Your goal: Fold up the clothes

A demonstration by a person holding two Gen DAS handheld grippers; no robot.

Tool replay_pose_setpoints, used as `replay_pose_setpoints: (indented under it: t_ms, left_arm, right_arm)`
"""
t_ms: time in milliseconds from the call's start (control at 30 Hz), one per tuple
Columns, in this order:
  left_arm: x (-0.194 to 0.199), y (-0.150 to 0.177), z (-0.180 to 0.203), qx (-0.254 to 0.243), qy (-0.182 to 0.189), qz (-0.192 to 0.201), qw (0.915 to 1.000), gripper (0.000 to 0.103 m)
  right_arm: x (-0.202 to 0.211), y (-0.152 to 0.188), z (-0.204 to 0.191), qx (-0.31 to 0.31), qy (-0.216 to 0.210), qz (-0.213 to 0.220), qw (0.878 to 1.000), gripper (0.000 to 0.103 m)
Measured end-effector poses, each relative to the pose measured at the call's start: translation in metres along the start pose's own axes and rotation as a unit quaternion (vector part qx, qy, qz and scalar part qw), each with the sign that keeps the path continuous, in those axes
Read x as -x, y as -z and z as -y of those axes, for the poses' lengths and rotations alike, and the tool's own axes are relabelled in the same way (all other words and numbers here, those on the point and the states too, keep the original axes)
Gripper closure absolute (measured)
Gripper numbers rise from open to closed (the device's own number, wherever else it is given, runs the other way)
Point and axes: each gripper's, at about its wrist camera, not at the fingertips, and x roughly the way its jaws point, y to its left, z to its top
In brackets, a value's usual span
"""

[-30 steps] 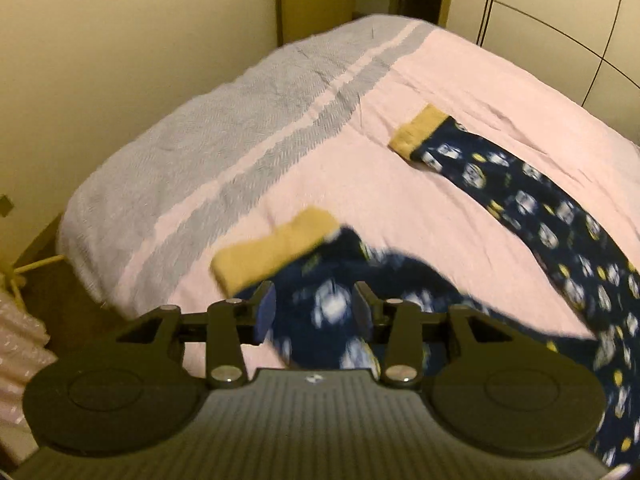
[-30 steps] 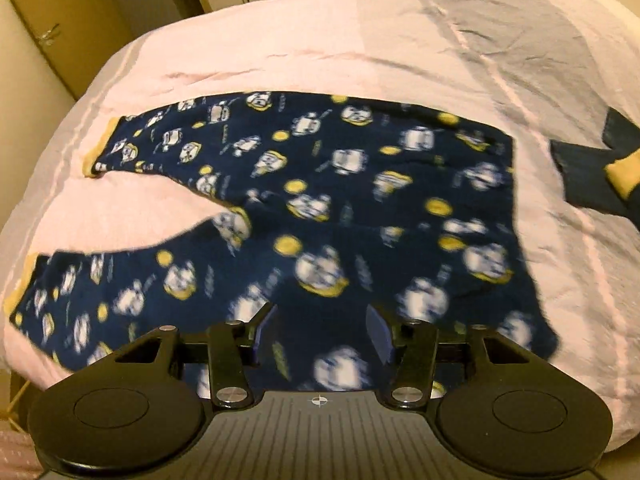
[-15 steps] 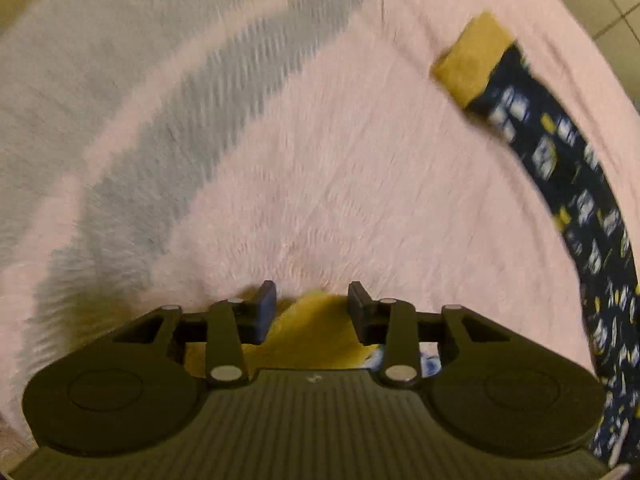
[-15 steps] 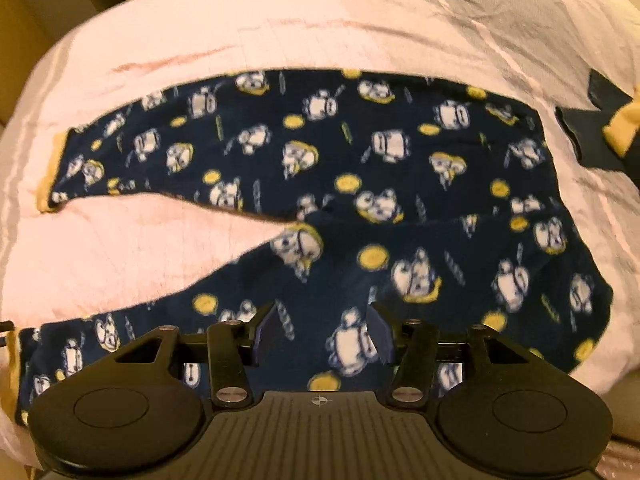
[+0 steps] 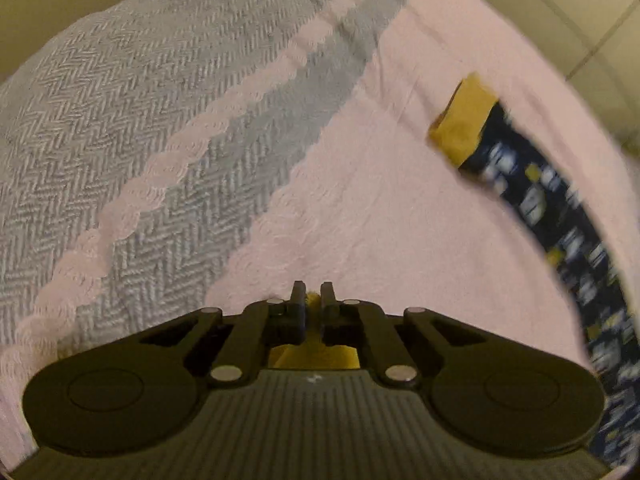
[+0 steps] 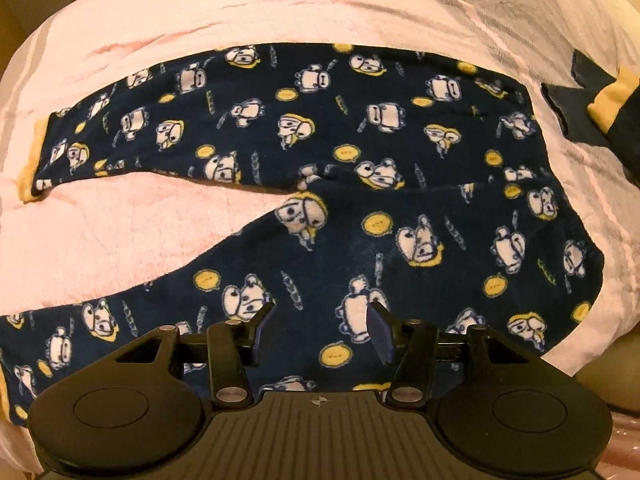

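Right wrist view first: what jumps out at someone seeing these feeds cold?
Navy pajama pants with cartoon prints lie spread flat across the pink blanket, legs splayed leftward. The right gripper hovers open over the near leg. In the left wrist view, the left gripper is pinched on a yellow cuff.

Navy pyjama trousers point(image 6: 360, 184) with cartoon print lie flat on pink bedspread point(image 6: 200, 12), legs spread toward the left, yellow cuff point(image 6: 32, 160) at far leg end. Right gripper point(image 6: 320, 326) hovers over near leg, jaws apart. Second navy garment point(image 6: 600, 100) at right edge.
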Motion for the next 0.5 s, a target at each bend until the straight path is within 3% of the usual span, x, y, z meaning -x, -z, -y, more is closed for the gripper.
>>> replay_pose_setpoints:
  t_ms: [100, 200, 300, 367, 500]
  left_arm:
    - [-0.008, -0.003, 0.009, -0.014, -0.04, -0.004, 0.9991, 0.092]
    - [0.028, -0.012, 0.018, -0.015, -0.094, 0.043, 0.9945, 0.085]
    - [0.067, -0.014, 0.039, -0.063, -0.137, 0.059, 0.9869, 0.081]
    - [0.095, 0.002, 0.065, -0.096, -0.139, 0.049, 0.9844, 0.076]
    - [0.141, 0.064, 0.125, -0.132, -0.117, 0.022, 0.9841, 0.069]
  right_arm:
    - [0.005, 0.002, 0.008, -0.006, -0.007, 0.012, 1.0, 0.05]
    - [0.01, 0.004, 0.017, -0.013, -0.014, 0.024, 1.0, 0.05]
    - [0.016, 0.004, 0.028, -0.011, -0.024, 0.037, 0.999, 0.049]
    - [0.021, 0.006, 0.038, 0.001, -0.033, 0.043, 0.999, 0.035]
    - [0.031, 0.02, 0.062, 0.046, -0.062, 0.049, 0.996, 0.031]
